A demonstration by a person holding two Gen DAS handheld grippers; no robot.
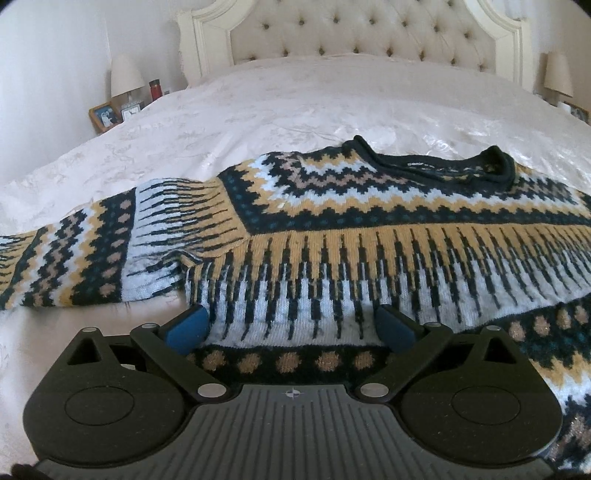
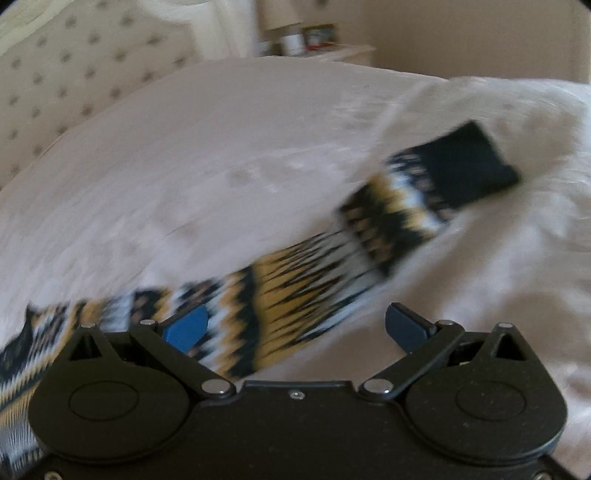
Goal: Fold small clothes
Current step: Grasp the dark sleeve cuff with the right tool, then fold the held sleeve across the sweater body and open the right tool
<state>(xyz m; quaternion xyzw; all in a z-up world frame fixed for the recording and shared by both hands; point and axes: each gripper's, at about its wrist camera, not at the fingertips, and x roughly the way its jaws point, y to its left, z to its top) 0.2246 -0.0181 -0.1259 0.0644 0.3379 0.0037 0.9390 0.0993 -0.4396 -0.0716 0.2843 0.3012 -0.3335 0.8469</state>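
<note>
A knitted sweater (image 1: 332,206) with a navy, mustard, pale blue and tan pattern lies flat on the white bed. Its dark collar (image 1: 439,162) points toward the headboard and one sleeve (image 1: 66,254) stretches left. My left gripper (image 1: 291,326) is open, low over the sweater's body near its left side, holding nothing. In the blurred right wrist view the other sleeve (image 2: 332,266) runs up to the right and ends in a dark cuff (image 2: 469,166). My right gripper (image 2: 299,325) is open over that sleeve's base and holds nothing.
The white bedspread (image 1: 295,107) lies around the sweater. A tufted cream headboard (image 1: 354,33) stands at the far end. A nightstand at the left holds a lamp (image 1: 125,77), a red bottle (image 1: 156,89) and a framed photo (image 1: 105,116). Another lamp (image 1: 557,75) stands at the right.
</note>
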